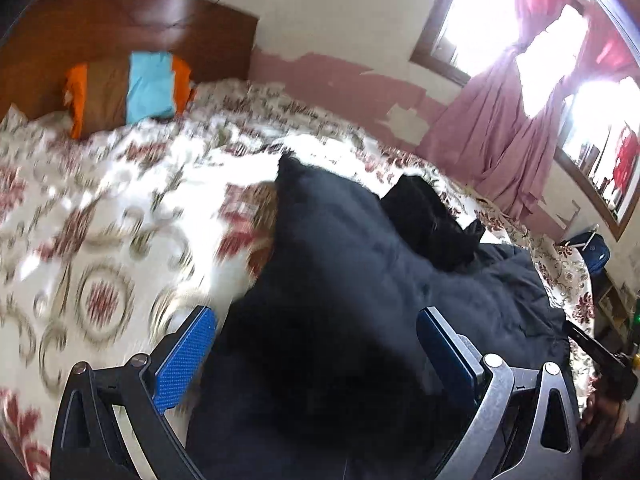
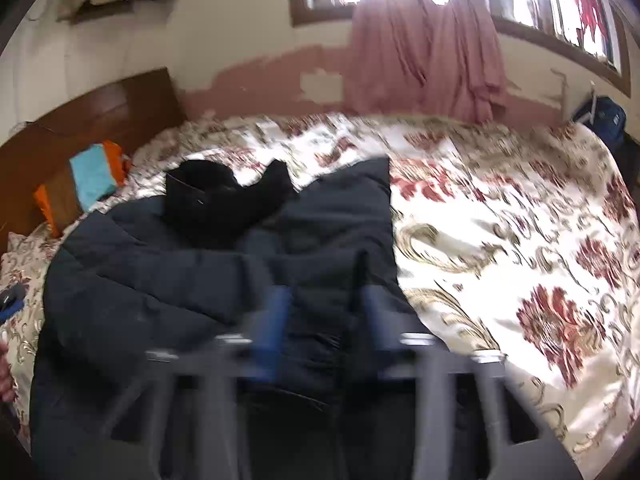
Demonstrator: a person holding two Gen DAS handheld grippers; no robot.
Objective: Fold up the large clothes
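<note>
Both grippers hover over the dark jacket (image 2: 208, 280) spread flat for folding: left gripper (image 1: 316, 356) wide open and empty, right gripper (image 2: 324, 320) part-open, gripping nothing.

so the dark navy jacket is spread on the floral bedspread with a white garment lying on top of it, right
Not quite: the garment lying on the dark navy jacket is black, not white, as the right wrist view shows. The jacket is indeed spread on the floral bedspread.

Both wrist views look down and forward, close above the dark jacket (image 1: 360, 280) (image 2: 180, 280) on the bed (image 1: 100, 220) (image 2: 500, 240); shared far wall, curtains (image 1: 500, 140) (image 2: 432, 52); right view apparently blurred.
</note>
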